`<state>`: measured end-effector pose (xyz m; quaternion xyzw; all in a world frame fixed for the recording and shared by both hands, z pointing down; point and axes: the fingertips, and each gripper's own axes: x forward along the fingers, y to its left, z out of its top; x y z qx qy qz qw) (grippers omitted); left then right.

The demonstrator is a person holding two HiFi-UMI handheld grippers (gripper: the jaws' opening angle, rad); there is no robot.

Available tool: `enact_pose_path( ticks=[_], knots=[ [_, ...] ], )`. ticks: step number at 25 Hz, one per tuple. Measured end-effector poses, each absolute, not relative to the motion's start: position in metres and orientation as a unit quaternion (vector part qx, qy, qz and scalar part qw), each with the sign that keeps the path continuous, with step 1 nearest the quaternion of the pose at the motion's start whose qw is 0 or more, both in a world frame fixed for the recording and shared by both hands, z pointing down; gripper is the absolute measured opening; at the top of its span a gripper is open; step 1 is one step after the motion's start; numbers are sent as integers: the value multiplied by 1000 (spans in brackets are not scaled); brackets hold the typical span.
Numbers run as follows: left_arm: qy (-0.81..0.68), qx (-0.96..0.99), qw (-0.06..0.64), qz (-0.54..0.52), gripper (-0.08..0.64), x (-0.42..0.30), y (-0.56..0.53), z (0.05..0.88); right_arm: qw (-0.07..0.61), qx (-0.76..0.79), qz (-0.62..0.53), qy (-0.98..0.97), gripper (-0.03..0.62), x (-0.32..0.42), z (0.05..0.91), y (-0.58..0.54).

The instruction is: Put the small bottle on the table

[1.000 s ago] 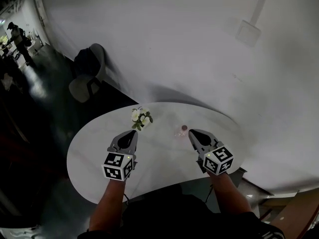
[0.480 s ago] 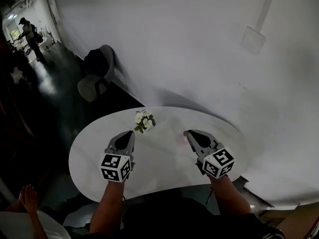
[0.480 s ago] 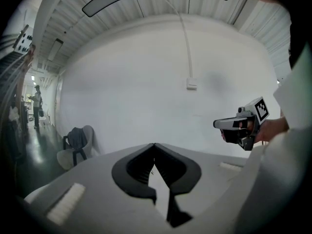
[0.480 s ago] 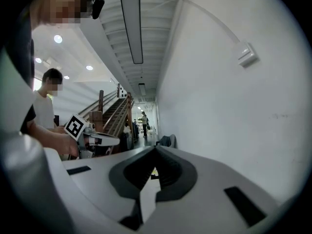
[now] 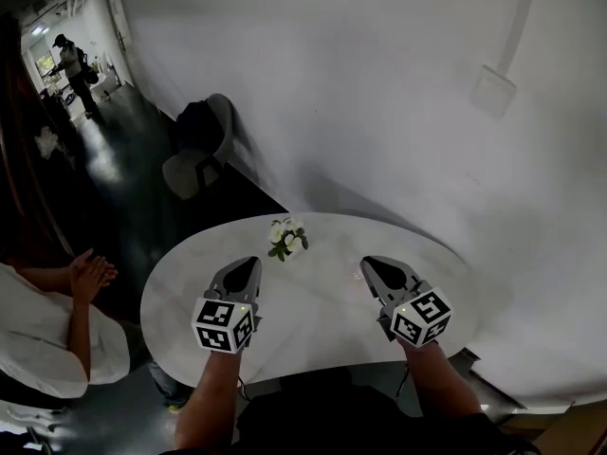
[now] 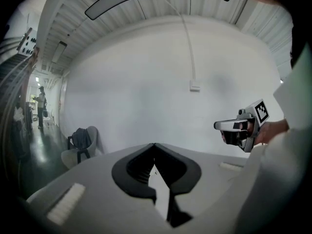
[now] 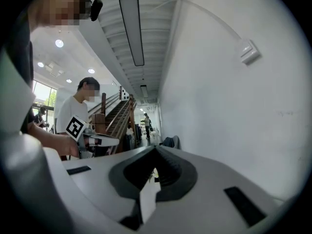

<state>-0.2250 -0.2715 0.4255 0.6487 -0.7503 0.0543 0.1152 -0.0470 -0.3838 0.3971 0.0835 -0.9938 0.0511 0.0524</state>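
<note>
In the head view both grippers hover over a white oval table (image 5: 313, 301). My left gripper (image 5: 248, 263) is shut and holds nothing; its jaws meet at the tip in the left gripper view (image 6: 154, 145). My right gripper (image 5: 369, 263) is also shut and empty, with its jaws closed together in the right gripper view (image 7: 156, 148). Each gripper shows in the other's view: the right gripper (image 6: 235, 126) and the left gripper (image 7: 96, 140). I cannot make out a small bottle in any view now.
A small bunch of white flowers (image 5: 287, 238) stands at the table's far side, between the grippers. A person in white (image 5: 52, 335) sits at the left with hands together. A chair with a dark bag (image 5: 197, 152) stands by the wall.
The head view has swung, bringing a seated person into the lower left. The small clear thing in front of the right gripper a second ago no longer shows. Both grippers stay shut.
</note>
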Motion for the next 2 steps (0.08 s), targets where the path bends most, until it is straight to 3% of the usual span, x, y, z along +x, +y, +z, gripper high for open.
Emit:
enact_pose_path(
  ticks=[2],
  knots=[
    [-751,648,116,54,12,-226,-271,425,53,83,55,-994,11,-48,398,-383]
  ],
)
